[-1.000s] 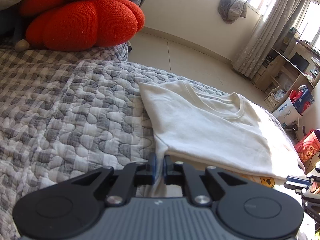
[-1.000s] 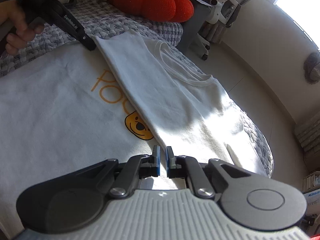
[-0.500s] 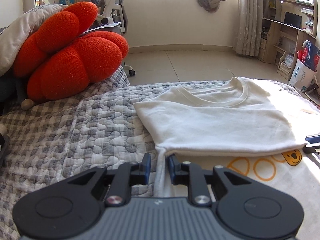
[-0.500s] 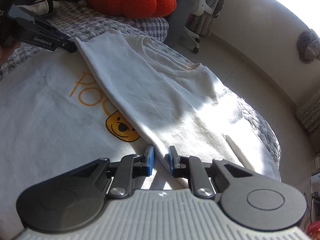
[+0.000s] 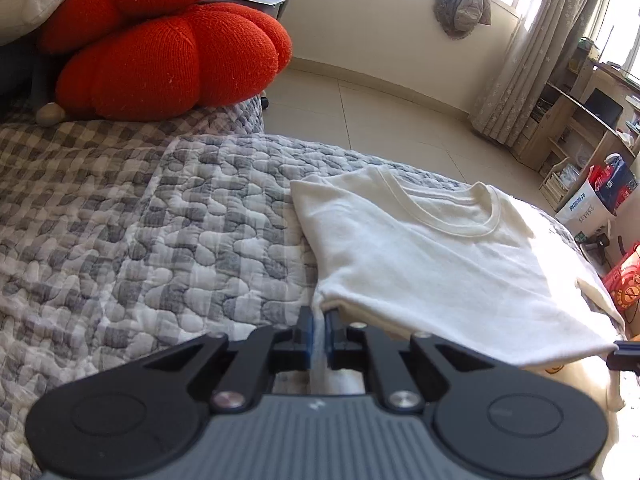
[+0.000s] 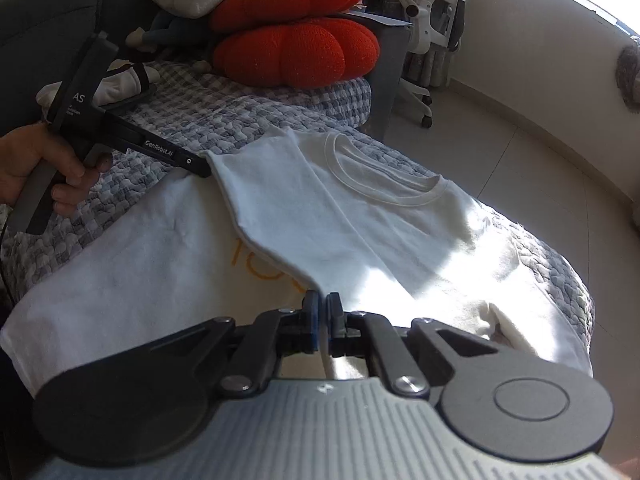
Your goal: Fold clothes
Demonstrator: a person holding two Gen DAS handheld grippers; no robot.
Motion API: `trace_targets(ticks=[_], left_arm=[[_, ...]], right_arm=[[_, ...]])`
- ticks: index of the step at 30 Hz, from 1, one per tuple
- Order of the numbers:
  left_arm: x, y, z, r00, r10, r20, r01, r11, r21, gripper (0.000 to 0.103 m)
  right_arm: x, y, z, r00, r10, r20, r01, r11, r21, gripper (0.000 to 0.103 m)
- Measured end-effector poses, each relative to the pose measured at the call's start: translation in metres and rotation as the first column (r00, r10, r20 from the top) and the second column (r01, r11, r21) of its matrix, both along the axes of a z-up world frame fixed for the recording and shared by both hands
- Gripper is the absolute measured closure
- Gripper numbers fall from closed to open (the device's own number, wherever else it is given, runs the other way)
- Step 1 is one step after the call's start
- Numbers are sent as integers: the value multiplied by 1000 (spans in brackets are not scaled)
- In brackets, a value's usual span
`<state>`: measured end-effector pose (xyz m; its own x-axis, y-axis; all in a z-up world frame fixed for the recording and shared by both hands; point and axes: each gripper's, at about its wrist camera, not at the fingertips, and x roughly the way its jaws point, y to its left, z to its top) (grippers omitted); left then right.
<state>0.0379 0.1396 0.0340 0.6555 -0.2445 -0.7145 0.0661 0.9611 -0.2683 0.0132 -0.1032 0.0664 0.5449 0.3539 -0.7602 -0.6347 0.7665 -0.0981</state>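
Observation:
A white T-shirt (image 5: 440,272) (image 6: 360,220) lies on the grey quilted bed cover (image 5: 200,220), its collar half folded over the half with the orange print (image 6: 256,268). My left gripper (image 5: 317,320) (image 6: 200,166) pinches the left corner of the folded edge, and its jaws are closing on the cloth. At the right corner of that edge, my right gripper (image 6: 322,304) holds the fabric, its jaws also closing, with cloth between the pads. Its tip (image 5: 618,350) shows at the right edge of the left wrist view. A hand (image 6: 36,160) holds the left gripper's handle.
Red knitted cushions (image 5: 168,60) (image 6: 296,52) and a white pillow sit at the head of the bed. The bed's far edge drops to a tiled floor. An office chair (image 6: 432,20) stands beyond it. Wooden shelves (image 5: 580,120) and boxes (image 5: 600,192) line the right wall.
Both grippers' jaws stood slightly apart half a second ago and have closed on the folded edge. The right gripper has risen and rolled, lifting the edge off the printed half.

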Motion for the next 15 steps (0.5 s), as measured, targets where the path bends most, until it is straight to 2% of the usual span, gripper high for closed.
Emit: trace_targets(ticks=[3, 6, 9, 11, 14, 15], left_arm=[[1, 7, -2, 1000, -8, -25, 7, 999, -32, 95], [1, 11, 0, 999, -13, -38, 11, 999, -47, 95], [2, 12, -1, 999, -22, -44, 21, 1000, -20, 94], [0, 9, 2, 999, -40, -27, 41, 999, 20, 89], [0, 7, 7, 999, -48, -9, 48, 998, 45, 86], [-1, 5, 8, 998, -55, 1, 55, 997, 60, 85]], right_arm=[[-5, 12, -13, 996, 63, -63, -66, 997, -41, 99], [-6, 7, -9, 995, 72, -73, -72, 997, 5, 96], [-3, -3, -3, 997, 43, -61, -41, 998, 36, 89], [-5, -2, -3, 999, 30, -22, -30, 999, -12, 87], [-10, 4, -9, 997, 79, -26, -80, 996, -43, 86], [-12, 6, -11, 994, 104, -28, -105, 993, -48, 79]])
